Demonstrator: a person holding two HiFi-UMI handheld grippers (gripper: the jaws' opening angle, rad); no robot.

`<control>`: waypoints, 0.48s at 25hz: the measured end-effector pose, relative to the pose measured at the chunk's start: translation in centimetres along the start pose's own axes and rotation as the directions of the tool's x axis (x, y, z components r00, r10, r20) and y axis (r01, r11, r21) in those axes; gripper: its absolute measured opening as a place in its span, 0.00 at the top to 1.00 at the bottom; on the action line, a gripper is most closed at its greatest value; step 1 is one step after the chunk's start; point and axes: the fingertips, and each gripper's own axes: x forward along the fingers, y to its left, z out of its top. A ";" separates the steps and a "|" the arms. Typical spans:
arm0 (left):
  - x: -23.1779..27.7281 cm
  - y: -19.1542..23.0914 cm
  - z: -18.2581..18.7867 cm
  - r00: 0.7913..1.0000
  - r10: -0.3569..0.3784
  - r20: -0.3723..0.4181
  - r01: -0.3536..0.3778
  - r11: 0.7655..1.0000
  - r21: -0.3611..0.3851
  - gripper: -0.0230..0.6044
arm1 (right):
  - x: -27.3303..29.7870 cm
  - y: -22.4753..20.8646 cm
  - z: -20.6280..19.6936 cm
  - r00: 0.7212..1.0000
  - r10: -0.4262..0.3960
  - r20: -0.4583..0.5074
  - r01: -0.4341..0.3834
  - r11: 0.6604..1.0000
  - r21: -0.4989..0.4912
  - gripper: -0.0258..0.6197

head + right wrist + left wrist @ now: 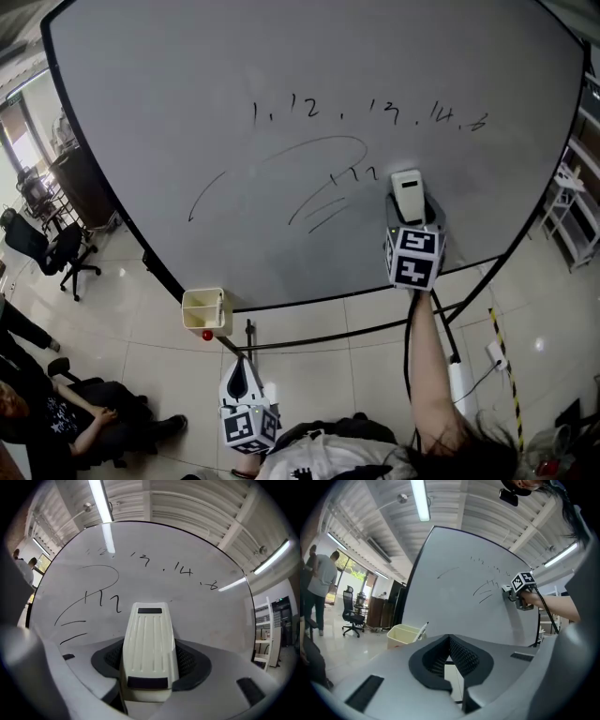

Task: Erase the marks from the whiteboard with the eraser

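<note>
— Where is the eraser (149, 651)?

— Clamped in the right gripper (412, 216). The jaws close on its two long sides, and its ribbed cream back faces that gripper's camera, with a dark strip at each end.

— Is it on the whiteboard (169, 103)?

— It is up against the board's face, in the lower right part. From the left gripper view its front seems to touch the surface.

— And the marks?

— A row of numerals (370, 112) runs across the upper middle of the board, above the eraser. A small scribble (352, 174) sits just up and to the left of the eraser. Two short slanted strokes (323, 214) lie to its left, and a long curved line (272, 161) sweeps over them. The eraser covers none of these.

— What about the left gripper (242, 377)?

— It hangs low, under the board's bottom edge and well apart from the right one. Its jaws meet at their tips with nothing between them.

— Anything else near the board?

— A cream tray (205, 307) hangs at the bottom edge, towards the left, with a marker (423, 630) standing in it. The left gripper is just below and to the right of it.

— And farther out?

— A tiled floor (309, 356), a black office chair (56, 246) at the left, and a seated person (56, 417) in the lower left corner.
</note>
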 end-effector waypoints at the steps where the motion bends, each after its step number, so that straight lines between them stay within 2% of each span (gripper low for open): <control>1: -0.2 0.4 -0.1 1.000 0.006 -0.001 -0.006 1.000 -0.006 0.97 | -0.1 0.2 0.1 1.000 -0.016 -0.002 0.016 1.000 0.004 0.53; 3: -0.3 0.8 -0.1 1.000 0.011 0.002 -0.011 1.000 -0.017 0.97 | -0.5 3.4 -0.6 1.000 0.013 -0.010 -0.013 0.999 -0.029 0.53; 5: -0.2 0.8 0.1 1.000 0.015 0.011 -0.015 1.000 -0.026 0.97 | -0.9 9.2 -2.3 0.994 0.107 -0.028 -0.109 0.990 -0.091 0.53; 6: -0.2 0.8 0.2 1.000 0.018 0.016 -0.018 0.999 -0.028 0.97 | -1.2 12.4 -3.4 0.986 0.159 -0.042 -0.163 0.976 -0.143 0.53; 8: -0.1 0.6 0.5 0.999 0.023 0.023 -0.022 0.999 -0.031 0.97 | -1.7 17.2 -5.4 0.971 0.227 -0.071 -0.238 0.928 -0.288 0.53; 10: -0.3 0.3 0.8 0.999 0.030 0.032 -0.029 0.999 -0.040 0.97 | -1.8 17.9 -5.7 0.971 0.226 -0.076 -0.237 0.886 -0.398 0.53; 11: -0.5 0.2 0.9 0.999 0.036 0.035 -0.035 0.998 -0.043 0.97 | -1.5 16.5 -5.3 0.976 0.205 -0.066 -0.214 0.889 -0.405 0.53; 12: -0.6 0.2 0.8 0.998 0.042 0.036 -0.040 0.998 -0.045 0.97 | -1.2 14.3 -4.7 0.983 0.176 -0.052 -0.182 0.910 -0.372 0.53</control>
